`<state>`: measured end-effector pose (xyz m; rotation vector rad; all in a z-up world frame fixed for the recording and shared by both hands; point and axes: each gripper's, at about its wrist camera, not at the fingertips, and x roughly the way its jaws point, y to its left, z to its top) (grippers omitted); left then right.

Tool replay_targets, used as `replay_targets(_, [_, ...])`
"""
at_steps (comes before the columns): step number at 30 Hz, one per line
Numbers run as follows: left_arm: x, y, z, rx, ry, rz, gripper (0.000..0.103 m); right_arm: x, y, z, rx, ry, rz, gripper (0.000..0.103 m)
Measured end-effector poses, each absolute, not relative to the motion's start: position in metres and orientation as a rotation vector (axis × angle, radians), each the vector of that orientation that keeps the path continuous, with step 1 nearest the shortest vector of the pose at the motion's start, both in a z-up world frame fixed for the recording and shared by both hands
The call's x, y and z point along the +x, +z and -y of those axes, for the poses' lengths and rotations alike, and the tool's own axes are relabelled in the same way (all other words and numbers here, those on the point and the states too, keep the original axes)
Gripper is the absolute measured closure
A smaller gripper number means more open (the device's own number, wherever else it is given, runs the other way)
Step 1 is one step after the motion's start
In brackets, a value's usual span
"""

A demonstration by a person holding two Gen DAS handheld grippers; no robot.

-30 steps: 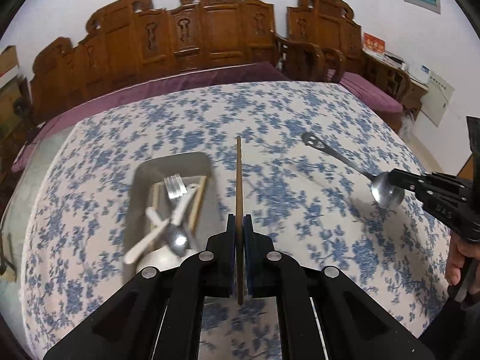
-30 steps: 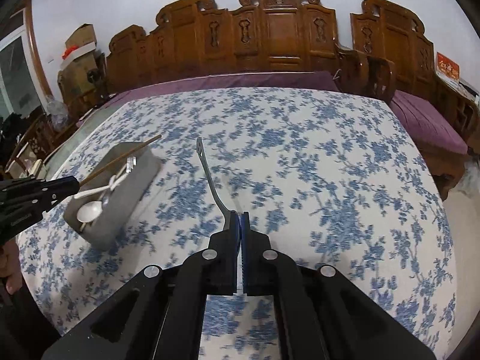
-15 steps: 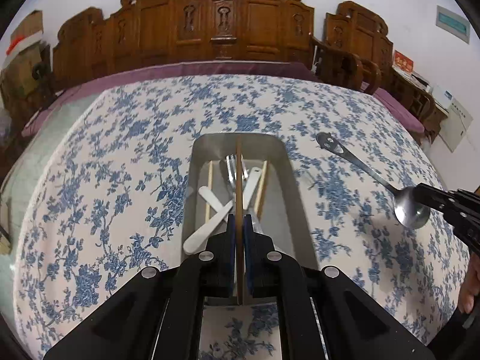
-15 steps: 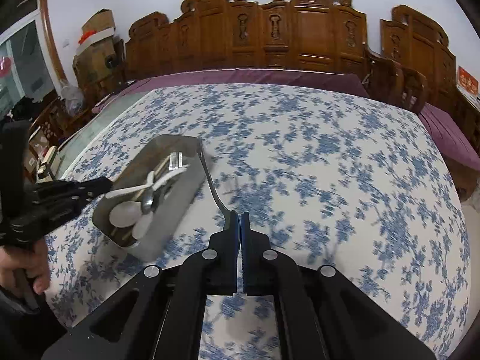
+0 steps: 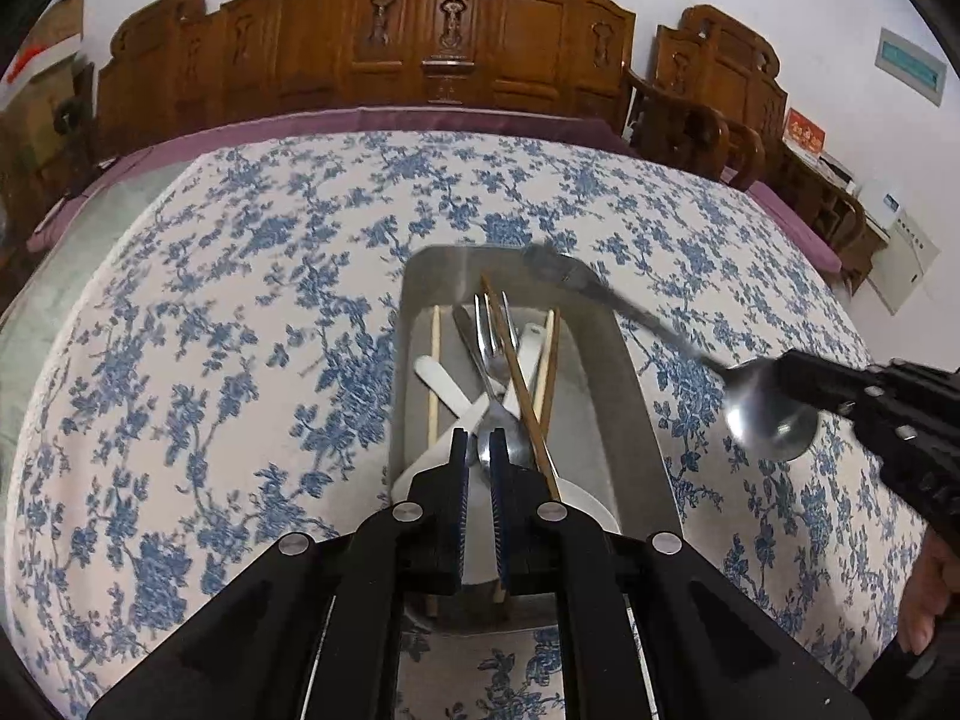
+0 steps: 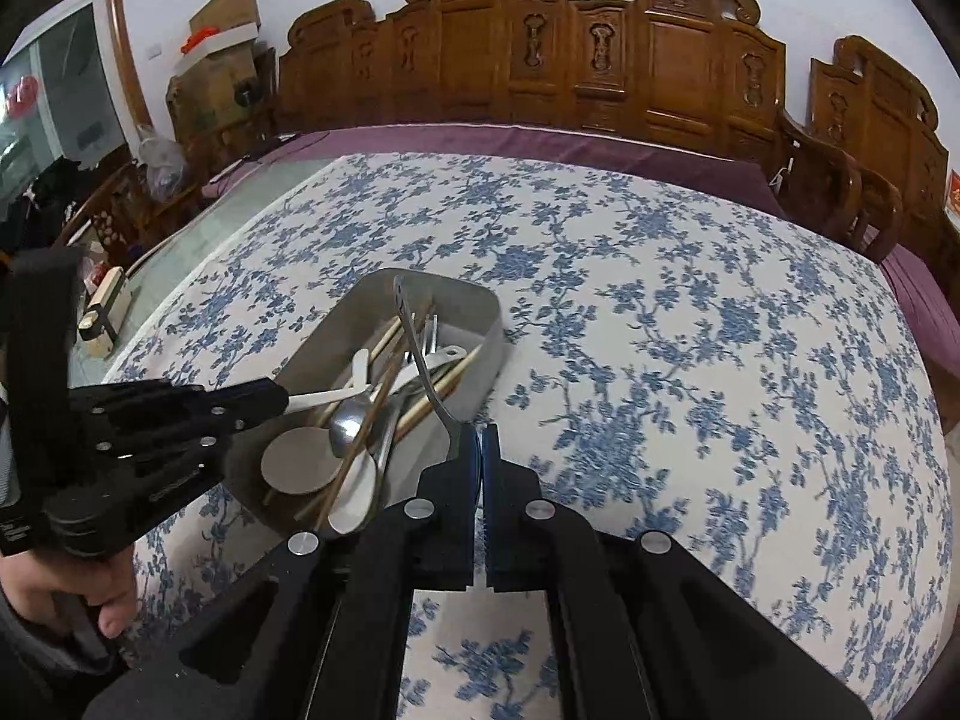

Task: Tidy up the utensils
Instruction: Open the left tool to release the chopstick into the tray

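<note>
Blue-flowered cloth [image 5: 252, 324] covers the bench; carved wooden chairs [image 5: 432, 42] behind. Steel tray [image 5: 606, 360] holds a fork [image 5: 493, 330], white spoons, a dark chopstick [image 5: 516, 372], and pale ones. Left gripper [image 5: 478, 450] over the tray: jaws just opened slightly, nothing pinched. Right gripper [image 6: 480, 450]: jaws closed on a steel spoon [image 5: 771, 417]. Left view shows its bowl clamped; right view shows only the handle [image 6: 417, 348] over the tray.
</note>
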<state>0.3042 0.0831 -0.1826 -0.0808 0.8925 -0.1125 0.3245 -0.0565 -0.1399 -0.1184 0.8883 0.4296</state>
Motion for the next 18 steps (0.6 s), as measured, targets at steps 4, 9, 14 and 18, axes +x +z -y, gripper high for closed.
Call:
replay_targets(4, [0.303, -0.174, -0.092, -0.076, -0.092, -0.863, 0.085, 0.328, -0.149, 0.040, -0.141, 0.428, -0.900, 0.100])
replay_targets(9, [0.305, -0.168, -0.103, -0.077, -0.068, -0.848, 0.084, 0.335, -0.159, 0.021, -0.161, 0.423, -0.915, 0.100])
replay_targets(14, [0.307, -0.163, -0.116, -0.077, -0.037, -0.833, 0.082, 0.343, -0.165, 0.006, -0.176, 0.405, -0.918, 0.100])
replay_targets(18, [0.308, -0.162, -0.124, -0.087, -0.023, -0.831, 0.082, 0.350, -0.171, -0.001, -0.184, 0.360, -0.917, 0.100])
